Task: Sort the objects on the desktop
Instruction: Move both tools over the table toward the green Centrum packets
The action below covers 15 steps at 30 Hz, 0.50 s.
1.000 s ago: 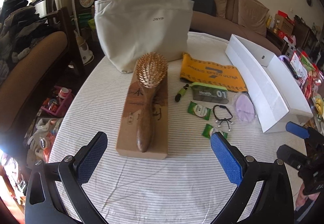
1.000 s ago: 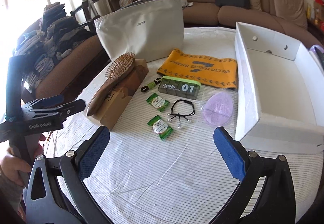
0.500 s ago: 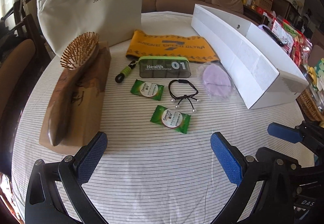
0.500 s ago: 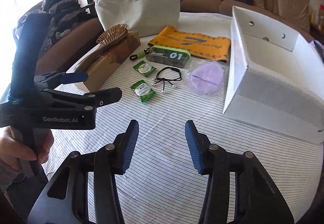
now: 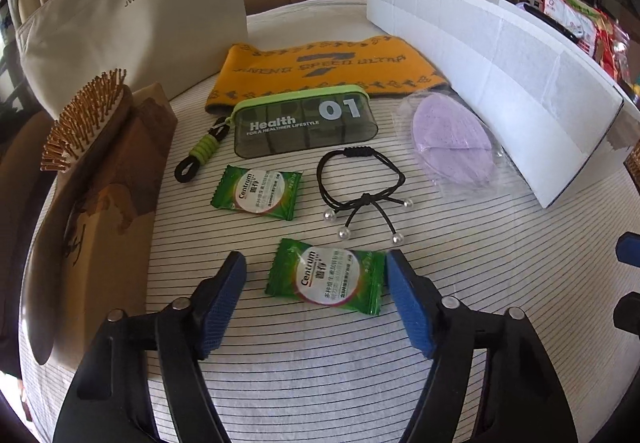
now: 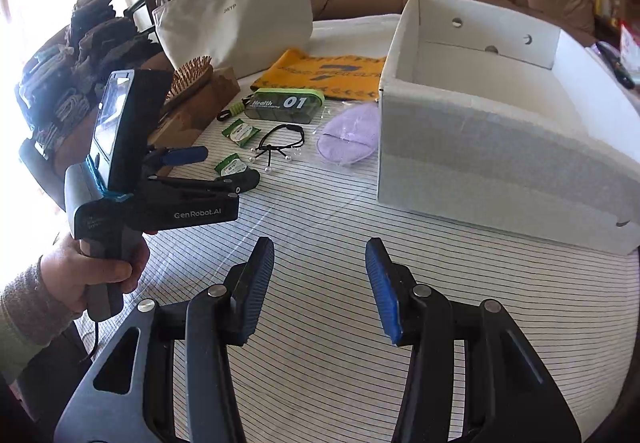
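Note:
Two green Centrum packets lie on the striped tablecloth (image 5: 320, 363). The nearer packet (image 5: 324, 277) sits between the blue pads of my left gripper (image 5: 316, 271), whose jaws are closing. The left pad stands clear of it and the right pad is at its edge. The second packet (image 5: 258, 191) lies beyond it, beside a black hair tie (image 5: 360, 187) with pearl beads. In the right wrist view the left gripper (image 6: 224, 167) hovers over the near packet (image 6: 230, 166). My right gripper (image 6: 319, 249) is partly open over bare cloth with nothing between its fingers.
A green pill case (image 5: 306, 127), an orange cloth (image 5: 320, 67) and a bagged purple puff (image 5: 452, 143) lie further back. A hairbrush (image 5: 80, 131) rests on a brown box (image 5: 116, 195) at the left. The open white box (image 6: 500, 147) stands right, a canvas bag (image 5: 132, 15) behind.
My left gripper swung right from the hairbrush box, came down over the near packet, and its jaws narrowed. The right gripper's jaws went from wide to half open and it edged forward.

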Motion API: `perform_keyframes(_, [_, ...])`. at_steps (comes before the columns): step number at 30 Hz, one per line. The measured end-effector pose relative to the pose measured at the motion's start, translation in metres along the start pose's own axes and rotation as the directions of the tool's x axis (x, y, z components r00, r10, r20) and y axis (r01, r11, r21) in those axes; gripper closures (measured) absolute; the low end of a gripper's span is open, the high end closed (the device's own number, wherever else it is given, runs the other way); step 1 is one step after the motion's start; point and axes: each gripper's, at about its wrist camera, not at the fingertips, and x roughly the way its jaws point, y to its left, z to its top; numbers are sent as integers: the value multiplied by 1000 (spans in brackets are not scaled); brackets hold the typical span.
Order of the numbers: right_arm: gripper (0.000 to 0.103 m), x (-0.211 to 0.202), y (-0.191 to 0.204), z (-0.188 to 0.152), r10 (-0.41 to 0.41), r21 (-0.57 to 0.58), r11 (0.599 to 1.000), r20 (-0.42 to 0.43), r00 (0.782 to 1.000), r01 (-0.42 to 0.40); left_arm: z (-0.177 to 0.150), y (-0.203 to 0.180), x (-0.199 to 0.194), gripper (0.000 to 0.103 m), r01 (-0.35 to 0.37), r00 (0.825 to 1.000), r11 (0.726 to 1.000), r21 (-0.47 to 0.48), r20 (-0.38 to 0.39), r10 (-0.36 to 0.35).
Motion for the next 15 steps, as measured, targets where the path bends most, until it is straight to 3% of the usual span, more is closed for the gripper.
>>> perform_keyframes(2, [58,2,1,0,10,1,1000,-1,1000,-10,1,0,0,46,-3,1000,1000,-3,8,3])
perform_keyframes(6, [58,8,4,-1,15,-4,1000,-11,1000,-15,0,-3,-3,50,-16,1000,1000,8,19,16])
perform_keyframes(7, [58,8,5,-1,17,-3,1000,-11,1000,-17,-1,-4,-5,60,-17,999,1000,12,30,16])
perform_keyframes(8, [58,9,6,-1,18,-3,1000,-12,1000,-18,-1,-5,-8,78,-14,999,1000,10,36,13])
perform_keyframes(10, [58,9,7,0,19,-2,1000,-11,1000,-19,-2,-2,-13,85,10,1000,1000,-8,27,-9])
perform_keyframes(11, [58,8,9,0,20,-2,1000,-10,1000,-20,-2,1,-16,98,39,999,999,-23,26,-38])
perform_keyframes(15, [58,7,13,4,32,-4,999,-4,999,-32,-9,21,-28,98,69,997,994,-88,20,-68])
